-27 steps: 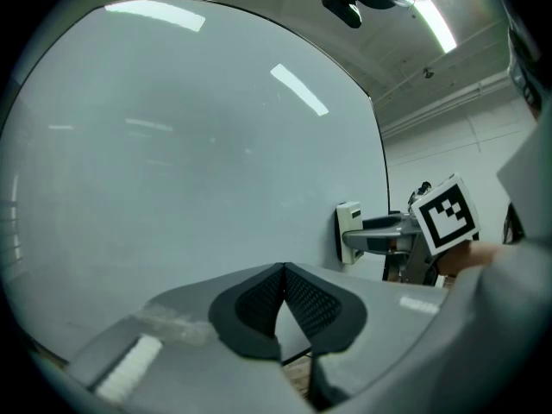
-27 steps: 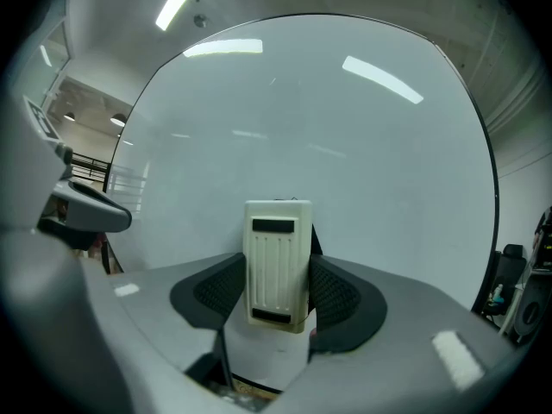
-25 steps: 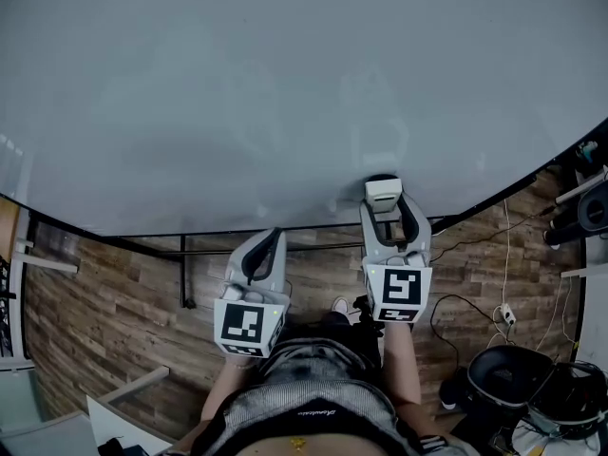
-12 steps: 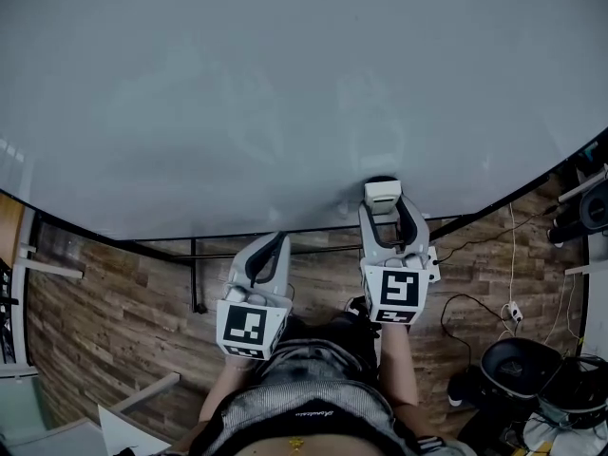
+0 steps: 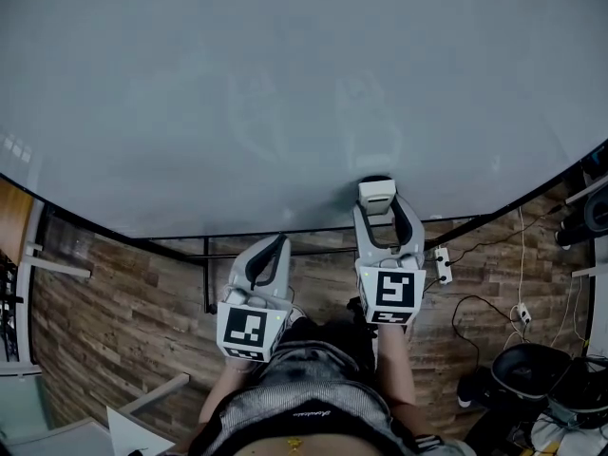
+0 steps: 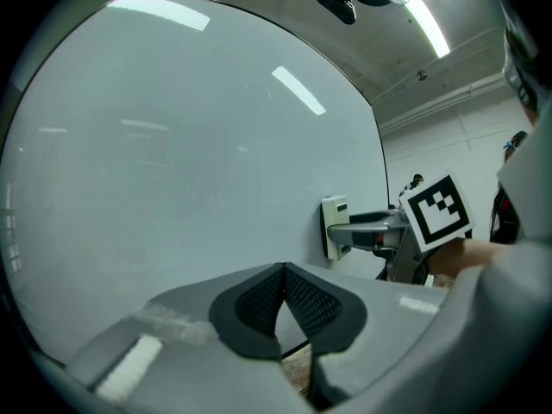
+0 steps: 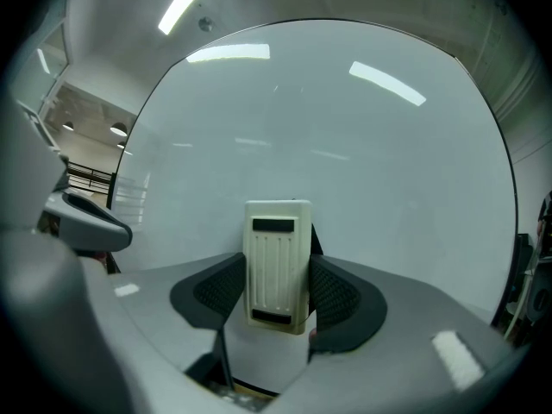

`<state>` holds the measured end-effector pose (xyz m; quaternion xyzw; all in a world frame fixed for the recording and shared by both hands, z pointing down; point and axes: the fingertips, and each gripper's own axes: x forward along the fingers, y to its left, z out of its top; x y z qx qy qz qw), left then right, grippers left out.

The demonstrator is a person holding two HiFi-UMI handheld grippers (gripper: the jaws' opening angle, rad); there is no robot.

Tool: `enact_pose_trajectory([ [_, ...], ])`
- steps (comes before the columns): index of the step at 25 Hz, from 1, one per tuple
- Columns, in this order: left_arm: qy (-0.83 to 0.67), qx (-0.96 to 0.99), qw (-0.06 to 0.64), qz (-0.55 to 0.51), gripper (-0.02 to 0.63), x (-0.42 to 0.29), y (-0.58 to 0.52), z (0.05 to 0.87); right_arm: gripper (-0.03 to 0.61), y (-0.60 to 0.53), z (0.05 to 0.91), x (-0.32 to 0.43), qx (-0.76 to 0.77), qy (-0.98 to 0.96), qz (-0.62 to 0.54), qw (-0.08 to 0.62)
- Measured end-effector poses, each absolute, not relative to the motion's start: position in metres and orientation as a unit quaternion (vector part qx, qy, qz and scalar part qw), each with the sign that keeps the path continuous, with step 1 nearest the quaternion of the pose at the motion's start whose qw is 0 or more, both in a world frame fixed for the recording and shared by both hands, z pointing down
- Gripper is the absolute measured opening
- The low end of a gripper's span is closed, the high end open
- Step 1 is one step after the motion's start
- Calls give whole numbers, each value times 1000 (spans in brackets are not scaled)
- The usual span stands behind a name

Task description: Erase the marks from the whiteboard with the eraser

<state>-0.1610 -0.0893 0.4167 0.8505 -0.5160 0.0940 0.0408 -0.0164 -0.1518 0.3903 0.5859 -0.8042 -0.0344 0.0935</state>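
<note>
**Eraser held against the lower part of the whiteboard**

The eraser (image 7: 277, 266) is a cream-coloured plastic block, longer than it is wide. Its back has fine ribs running lengthwise and a dark slot at each end. A dark strip of pad just shows behind its right edge.

The right gripper (image 5: 385, 213) clamps it by the two long sides, its textured black pads pressed flat on the plastic. The eraser's ribbed back faces the gripper's camera. In the head view the eraser sits low on the whiteboard (image 5: 285, 84), close above the board's bottom edge and right of its middle. In the left gripper view it shows side-on, and its pad face appears to lie against the board.

The board is a wide pale grey-white sheet with ceiling lights reflected in it. It looks nearly clean — only faint, pale smudges (image 5: 255, 129) show up and to the left of the eraser, too weak to read as lines.

The left gripper (image 5: 274, 245) holds nothing. Its jaws are together, with the black pads meeting at the tips. It sits off the board, below the bottom edge and to the left of the right gripper.

Beneath both grippers are a wood-plank floor (image 5: 114, 321), a white power strip (image 5: 443, 266) and loose cables.
</note>
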Motion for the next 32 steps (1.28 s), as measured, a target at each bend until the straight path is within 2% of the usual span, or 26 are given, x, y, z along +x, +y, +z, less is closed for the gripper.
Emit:
enact_pose_trajectory([
  [5,-528,843,43,92,5,-189,-84,418,239,-150,392,-53,566,-818,-36,96],
  [15,-539,836,48,89,5,-210,-73,421,239,-138,370,-57,571,-814,-69,85],
  [32,-562,818,60,104,5,-216,-63,429,241,-143,408,-52,559,-823,-40,90],
])
